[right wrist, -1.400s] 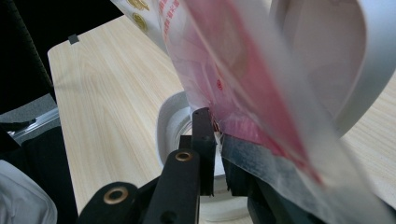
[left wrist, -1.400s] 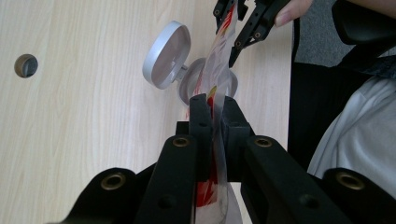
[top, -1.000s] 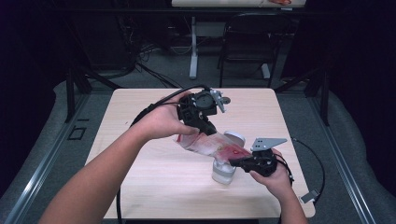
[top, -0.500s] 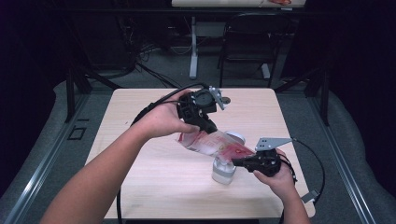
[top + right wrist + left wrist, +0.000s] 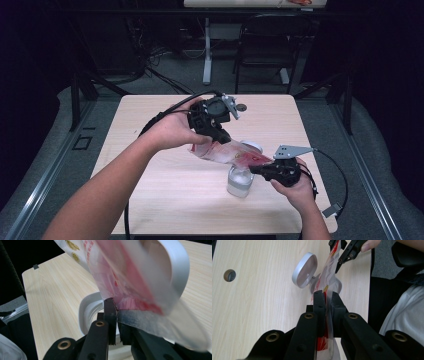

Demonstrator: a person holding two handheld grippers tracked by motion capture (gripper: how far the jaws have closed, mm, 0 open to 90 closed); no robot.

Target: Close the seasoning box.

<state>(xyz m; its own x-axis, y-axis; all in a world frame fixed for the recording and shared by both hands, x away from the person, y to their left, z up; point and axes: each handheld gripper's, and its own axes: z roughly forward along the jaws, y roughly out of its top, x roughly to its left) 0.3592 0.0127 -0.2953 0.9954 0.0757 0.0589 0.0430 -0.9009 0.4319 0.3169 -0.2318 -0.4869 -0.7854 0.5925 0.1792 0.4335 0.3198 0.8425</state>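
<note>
Plastic bag (image 5: 231, 153), red-printed, hangs stretched above the desk (image 5: 150, 170), pinched by the left hand-held gripper (image 5: 220, 136) and the right hand-held gripper (image 5: 256, 170). Beneath sits what seems a clear jar (image 5: 239, 181).

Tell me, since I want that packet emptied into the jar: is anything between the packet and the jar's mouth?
Nothing visible. The packet hangs clamped between the left gripper and right gripper, directly above the open jar. Its hinged lid is swung aside, leaving the mouth clear.
</note>
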